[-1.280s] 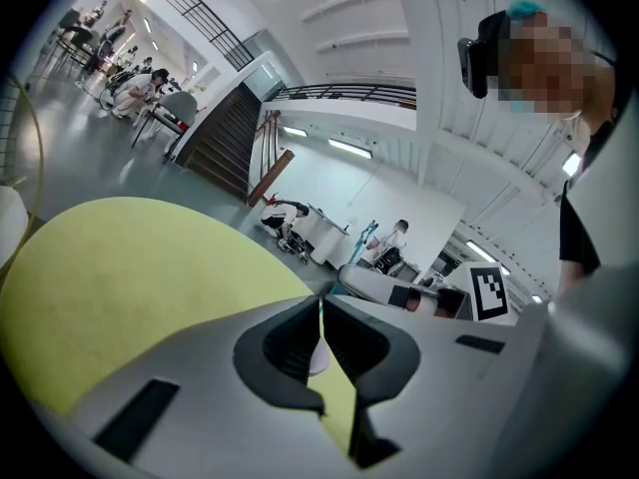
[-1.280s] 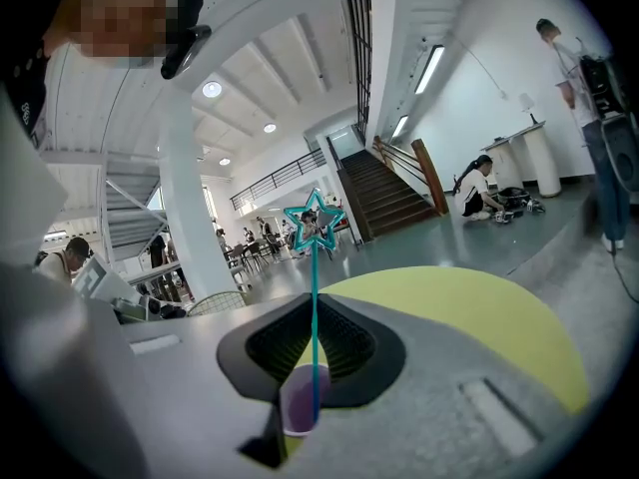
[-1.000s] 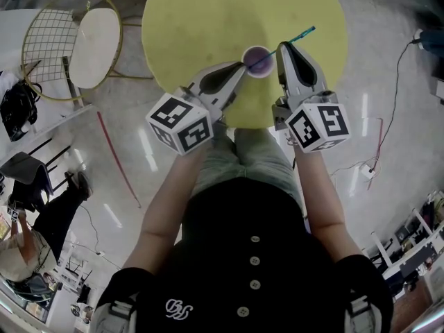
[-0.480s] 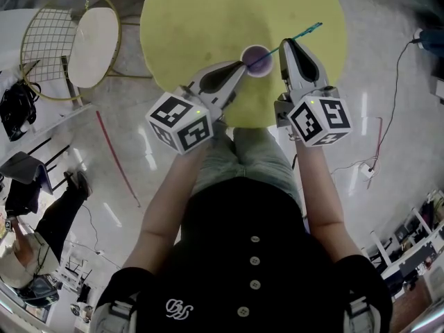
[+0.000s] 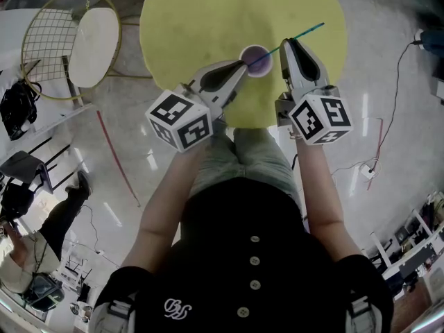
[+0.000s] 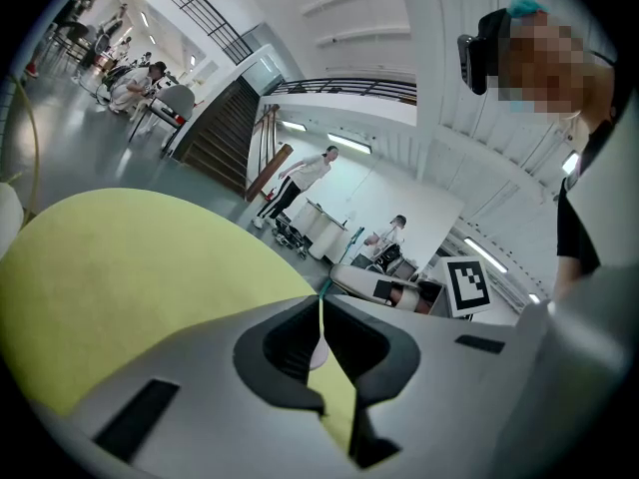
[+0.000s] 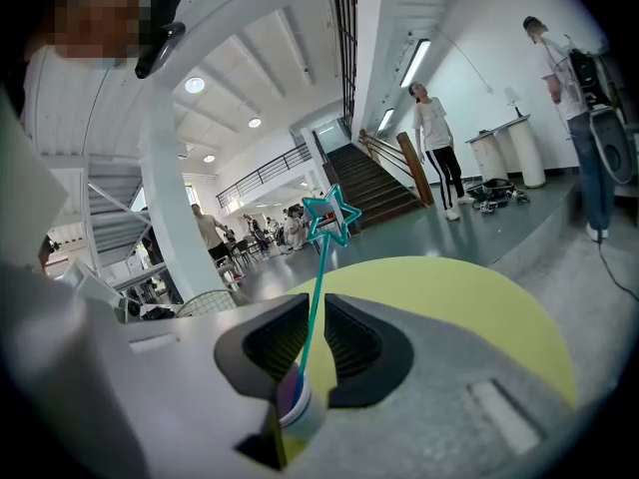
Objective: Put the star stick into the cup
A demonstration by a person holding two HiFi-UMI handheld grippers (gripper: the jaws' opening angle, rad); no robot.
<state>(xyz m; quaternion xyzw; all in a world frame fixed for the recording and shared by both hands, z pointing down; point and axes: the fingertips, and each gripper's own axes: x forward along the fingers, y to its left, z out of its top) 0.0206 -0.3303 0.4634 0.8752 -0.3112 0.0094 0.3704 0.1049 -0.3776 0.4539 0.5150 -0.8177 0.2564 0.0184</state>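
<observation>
Right tool (image 5: 285, 43) pinches the star stick (image 5: 305, 32) mid-shaft, its long axis slanting left and down into the cup (image 5: 248, 53) on the bench (image 5: 208, 19), whose rim the left tool (image 5: 243, 64) clamps.

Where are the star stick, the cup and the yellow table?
star stick (image 7: 316, 297): right gripper view, on its teal shaft.
cup (image 5: 252, 53): head view, on its purple inside.
yellow table (image 5: 208, 19): head view, on its bare top.
</observation>
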